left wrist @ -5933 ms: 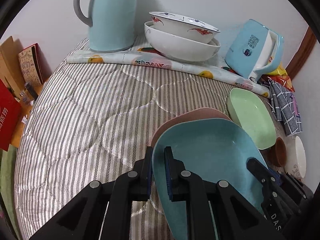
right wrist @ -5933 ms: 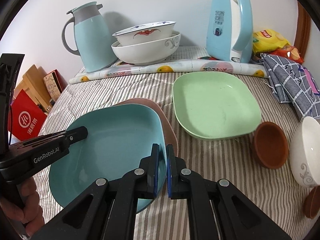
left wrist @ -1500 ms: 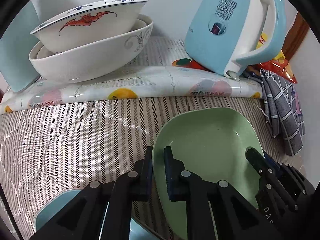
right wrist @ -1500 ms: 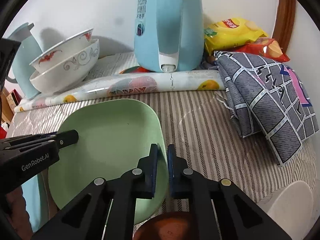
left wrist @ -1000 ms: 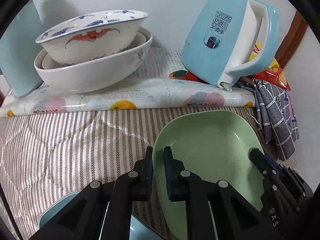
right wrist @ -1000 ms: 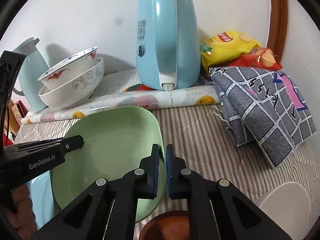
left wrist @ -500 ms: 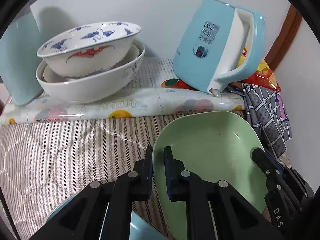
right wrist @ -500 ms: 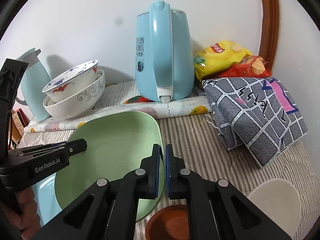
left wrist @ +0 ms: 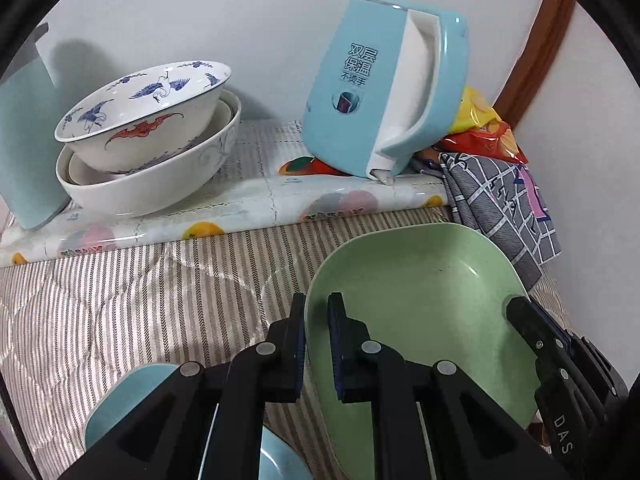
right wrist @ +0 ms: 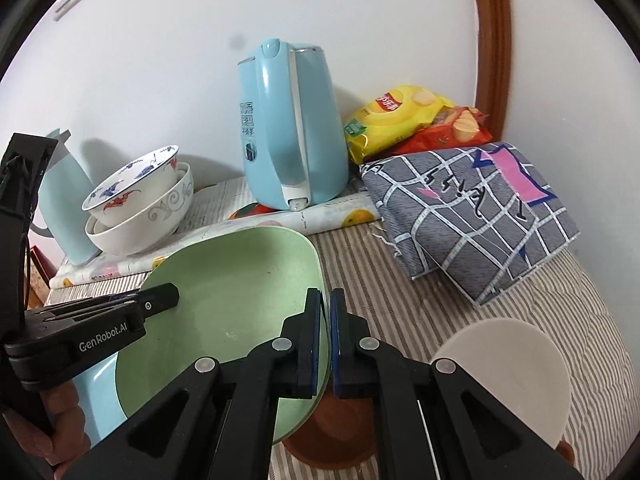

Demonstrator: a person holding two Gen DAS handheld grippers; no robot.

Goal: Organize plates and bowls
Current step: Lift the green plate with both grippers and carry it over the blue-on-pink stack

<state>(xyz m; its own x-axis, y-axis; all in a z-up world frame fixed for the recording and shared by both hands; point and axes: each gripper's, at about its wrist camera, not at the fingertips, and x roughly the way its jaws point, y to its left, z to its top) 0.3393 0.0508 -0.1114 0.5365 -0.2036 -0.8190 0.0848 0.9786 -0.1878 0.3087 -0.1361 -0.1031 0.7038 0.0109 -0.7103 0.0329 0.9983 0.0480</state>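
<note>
Right wrist: pale green plate (right wrist: pixel 240 292), squarish, clamped both claws.

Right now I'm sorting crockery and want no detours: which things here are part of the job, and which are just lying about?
Job:
- green plate, gripped by both grippers
- blue plate
- stacked white bowls
- brown bowl
- cream bowl

Lying about:
- blue kettle
- blue flask
- snack bags
- checked cloth
</note>
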